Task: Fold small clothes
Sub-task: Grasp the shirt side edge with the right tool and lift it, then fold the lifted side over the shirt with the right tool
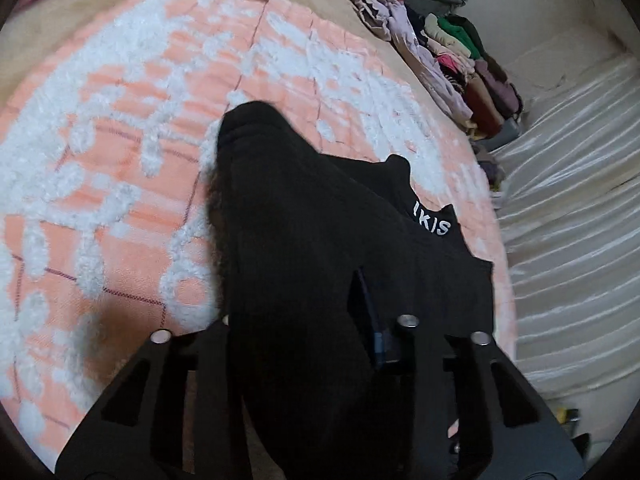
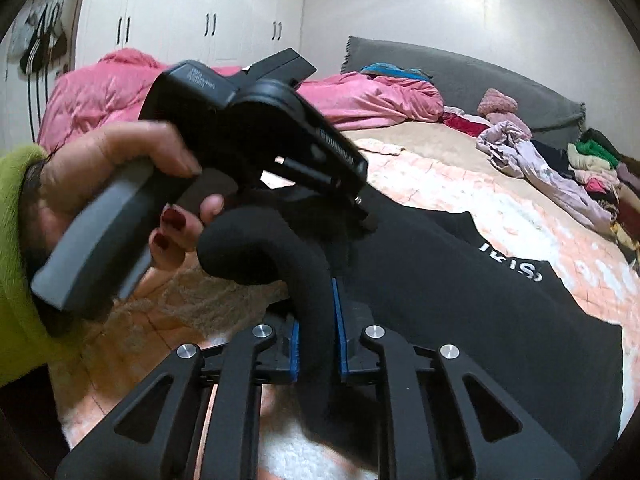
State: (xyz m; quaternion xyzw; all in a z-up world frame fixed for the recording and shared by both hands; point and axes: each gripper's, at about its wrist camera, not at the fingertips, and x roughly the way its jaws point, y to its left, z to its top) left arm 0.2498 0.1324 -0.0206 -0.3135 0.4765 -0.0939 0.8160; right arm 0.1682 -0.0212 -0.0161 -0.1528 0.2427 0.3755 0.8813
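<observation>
A black garment with white letters [image 1: 320,240] lies on the orange and white bedspread [image 1: 120,140]. In the left wrist view it drapes over my left gripper [image 1: 304,344] and hides most of its fingers; the gripper is shut on the cloth. In the right wrist view my right gripper [image 2: 316,320] is shut on a rolled edge of the same black garment [image 2: 460,300], between its blue pads [image 2: 340,320]. The left gripper [image 2: 360,216], held by a hand with red nails, grips the cloth just ahead of it.
A pile of mixed clothes [image 1: 460,52] lies along the bed's far right edge, also seen in the right wrist view [image 2: 560,168]. A pink duvet [image 2: 120,80] and grey pillow [image 2: 460,76] sit at the bed's head. White wardrobes [image 2: 192,12] stand behind. A white ribbed cover [image 1: 568,208] lies right.
</observation>
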